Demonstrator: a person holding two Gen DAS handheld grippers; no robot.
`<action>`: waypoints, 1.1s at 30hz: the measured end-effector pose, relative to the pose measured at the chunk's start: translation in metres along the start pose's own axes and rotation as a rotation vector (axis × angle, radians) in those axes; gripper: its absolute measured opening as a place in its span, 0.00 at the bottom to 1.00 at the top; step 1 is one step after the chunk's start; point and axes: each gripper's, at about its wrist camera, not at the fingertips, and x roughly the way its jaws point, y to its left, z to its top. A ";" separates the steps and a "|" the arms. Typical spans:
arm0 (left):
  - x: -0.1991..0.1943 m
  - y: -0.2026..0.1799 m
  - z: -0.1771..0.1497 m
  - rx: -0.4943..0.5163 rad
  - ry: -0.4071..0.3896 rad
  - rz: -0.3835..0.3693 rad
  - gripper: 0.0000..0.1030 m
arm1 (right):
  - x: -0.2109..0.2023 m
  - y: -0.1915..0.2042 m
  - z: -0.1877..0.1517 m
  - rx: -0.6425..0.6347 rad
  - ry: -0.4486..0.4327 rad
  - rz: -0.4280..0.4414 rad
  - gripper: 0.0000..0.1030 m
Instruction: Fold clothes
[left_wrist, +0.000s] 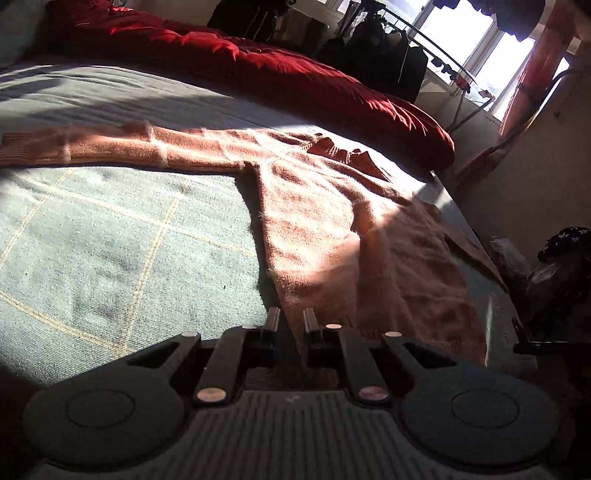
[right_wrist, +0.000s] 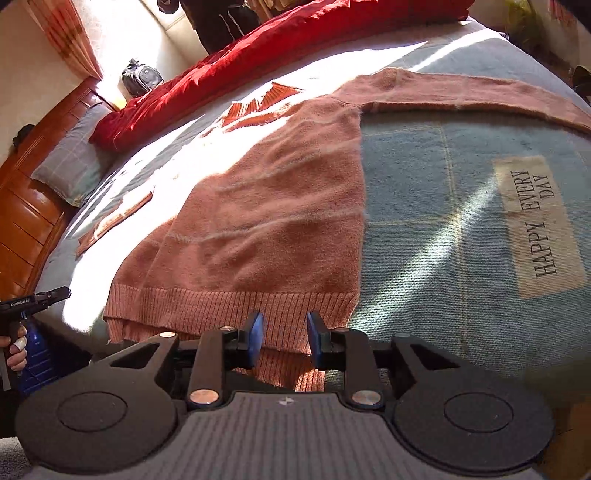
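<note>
A fuzzy salmon-pink sweater (left_wrist: 314, 221) lies flat on the blue-green checked bedspread (left_wrist: 110, 240), one sleeve (left_wrist: 110, 144) stretched out to the left. My left gripper (left_wrist: 291, 319) hovers at the sweater's lower left corner, jaws a small way apart with the hem edge between them. In the right wrist view the sweater (right_wrist: 266, 206) fills the middle, ribbed hem (right_wrist: 229, 299) nearest. My right gripper (right_wrist: 284, 332) is open, its blue pads (right_wrist: 256, 334) astride the hem. The left gripper (right_wrist: 37, 295) shows at the far left edge.
A red duvet (left_wrist: 295, 74) is bunched along the bed's far side. Dark clothes hang on a rack (left_wrist: 388, 55) by the window. A wooden headboard (right_wrist: 26, 206) and pillow (right_wrist: 74, 166) lie left. A "HAPPY EVERY DAY" patch (right_wrist: 539, 225) is on the bedspread.
</note>
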 end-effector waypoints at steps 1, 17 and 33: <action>0.003 -0.002 0.005 0.008 -0.006 0.001 0.17 | -0.001 0.002 0.003 -0.004 -0.013 0.003 0.33; 0.157 0.022 0.059 -0.108 0.003 0.020 0.34 | 0.053 0.027 0.037 0.056 -0.132 0.143 0.41; 0.174 0.027 0.096 -0.077 -0.103 0.107 0.06 | 0.076 0.004 0.043 0.135 -0.166 0.119 0.44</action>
